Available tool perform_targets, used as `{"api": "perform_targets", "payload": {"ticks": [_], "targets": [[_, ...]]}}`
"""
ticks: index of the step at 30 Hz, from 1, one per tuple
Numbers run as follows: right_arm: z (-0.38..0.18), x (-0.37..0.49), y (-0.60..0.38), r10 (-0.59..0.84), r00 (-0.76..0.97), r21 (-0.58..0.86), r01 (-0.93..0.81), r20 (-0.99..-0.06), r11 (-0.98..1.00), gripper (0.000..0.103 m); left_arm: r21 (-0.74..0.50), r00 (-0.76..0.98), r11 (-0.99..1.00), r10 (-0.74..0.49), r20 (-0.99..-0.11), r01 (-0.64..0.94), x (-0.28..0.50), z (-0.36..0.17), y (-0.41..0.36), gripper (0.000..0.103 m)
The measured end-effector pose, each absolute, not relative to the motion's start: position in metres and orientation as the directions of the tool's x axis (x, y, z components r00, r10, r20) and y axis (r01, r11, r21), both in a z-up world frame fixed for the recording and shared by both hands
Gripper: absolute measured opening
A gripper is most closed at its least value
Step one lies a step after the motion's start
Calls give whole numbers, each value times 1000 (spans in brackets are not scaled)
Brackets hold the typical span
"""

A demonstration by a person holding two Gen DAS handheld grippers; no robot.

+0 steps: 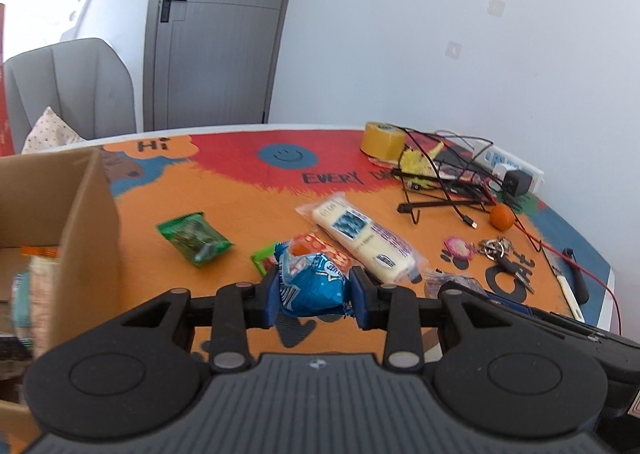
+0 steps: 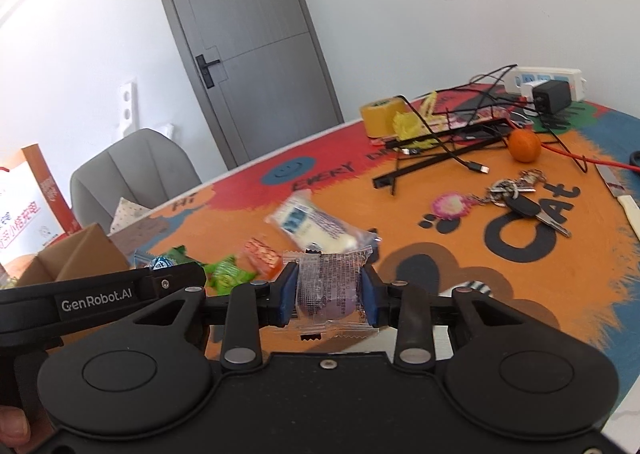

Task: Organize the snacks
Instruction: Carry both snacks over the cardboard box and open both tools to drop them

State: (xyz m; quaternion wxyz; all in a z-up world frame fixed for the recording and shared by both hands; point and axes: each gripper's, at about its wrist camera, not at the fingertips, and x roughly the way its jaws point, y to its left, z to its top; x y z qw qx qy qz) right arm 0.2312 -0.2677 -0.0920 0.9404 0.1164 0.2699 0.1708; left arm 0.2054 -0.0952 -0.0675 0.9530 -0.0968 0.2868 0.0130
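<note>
My left gripper is shut on a blue snack packet, held above the orange table mat. My right gripper is shut on a clear wrapper with a purple sweet inside, also lifted off the table. On the mat lie a green packet, a long white packet, an orange packet partly behind the blue one, and a small green packet. A cardboard box stands at the left with several packets inside. In the right wrist view the left gripper's arm crosses at the left.
At the back right lie a yellow tape roll, tangled cables with a black stand, a power strip, an orange fruit, keys, a pink keyring and a knife. A grey chair stands behind the table.
</note>
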Motion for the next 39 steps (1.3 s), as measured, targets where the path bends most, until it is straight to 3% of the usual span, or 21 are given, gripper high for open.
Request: {"api": "perform_targets", "payload": {"ticks": [24,39], "targets": [[-49,210,-204,473,785,279,-387,-400,879,34,-222,889,957,66,-454,-184,157,-27,-24,34],[-37,205,-153,536,751,264,-467,-385,844,34,-260,885,926,138,-445,-275,139,-26,31,34]]}}
